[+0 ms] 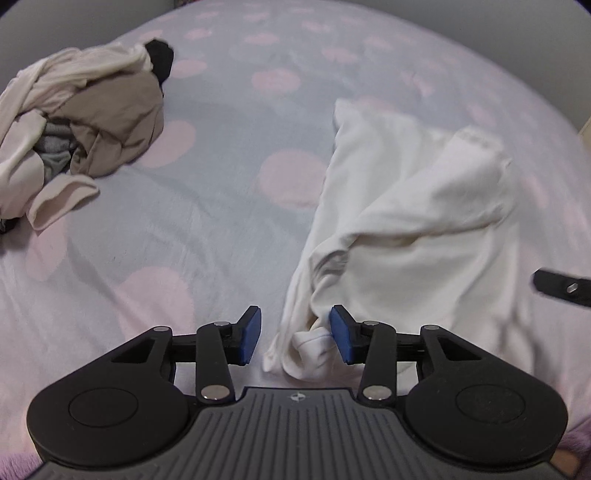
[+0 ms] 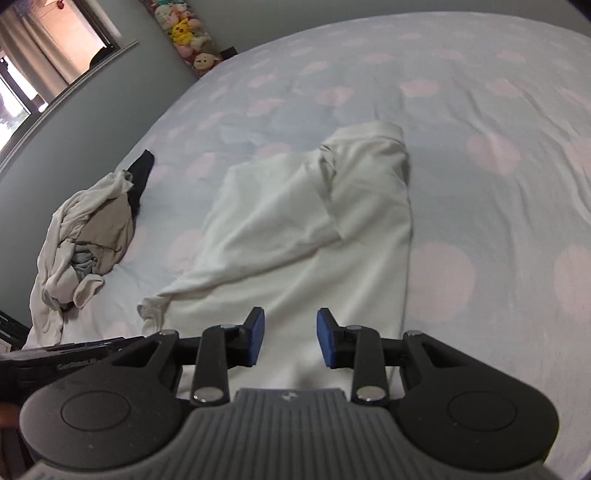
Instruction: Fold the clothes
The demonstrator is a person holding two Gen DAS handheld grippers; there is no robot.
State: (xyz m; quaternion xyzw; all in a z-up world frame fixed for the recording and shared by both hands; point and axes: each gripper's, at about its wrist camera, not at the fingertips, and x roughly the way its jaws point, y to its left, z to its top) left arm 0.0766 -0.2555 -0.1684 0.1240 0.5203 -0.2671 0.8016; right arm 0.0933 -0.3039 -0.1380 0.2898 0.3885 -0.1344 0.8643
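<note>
Left tool [image 1: 294,334], black-armed with blue pads, hangs over the bed with its jaws partly apart; the bunched cuff end of the white cotton long-sleeved top [image 1: 413,221] lies between them, touching or nearly touching the right-hand pad, though the pads do not clamp it. Far to the left on the bed sheet [image 1: 207,206], a soft, lightly creased pale blue fabric printed with large pink round spots, sits a crumpled heap of clothes [image 1: 74,125]: cream, tan and grey pieces tangled together, with a black piece poking out at its far end. That heap lies well apart from the white top, and a broad strip of bare sheet runs between them. The white top is spread in the middle of the bed, its body mostly flat, one sleeve drawn diagonally across it toward the near left corner, where it ends in a rumpled cuff. Right tool [image 2: 290,338], of the same build, hovers above the near hem of the white top [image 2: 314,229] with its jaws partly apart and nothing gripped. Wide open sheet stretches to the right of the top and beyond it to the bed's far edge, where a row of plush toys [image 2: 186,35] stands against the grey wall.
</note>
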